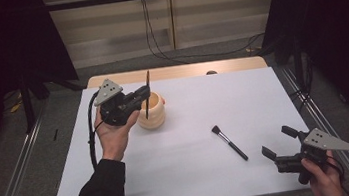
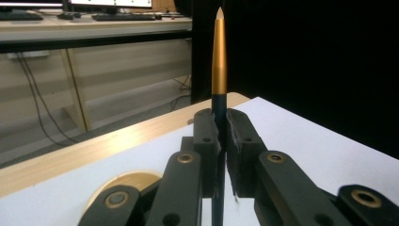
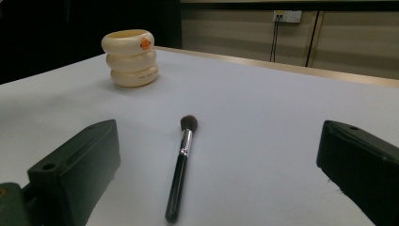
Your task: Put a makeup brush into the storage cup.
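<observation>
1. At the left of the white table, the left gripper pinches a slim gold-and-black brush between its pressed-together jaws, holding it near upright just above the cream ringed holder. In the left gripper view the gold ferrule rises straight from the clamped jaws, with the holder's rim low and to the left.

2. The step in hand looks like dropping this brush into the holder. To do it well, the lower end should be brought over the middle of the opening, the handle kept vertical, then lowered until the tip is well inside before the jaws part; letting go early could tip the brush against the rim or knock the light holder.

3. Mid-table, well apart from the holder, a black-handled powder brush lies flat, bristles pointing toward the far side.

4. At the right, the right gripper hovers near the table's front corner, its jaws spread wide and holding nothing; the right gripper view lines the powder brush up between them, likely the next pick.
</observation>
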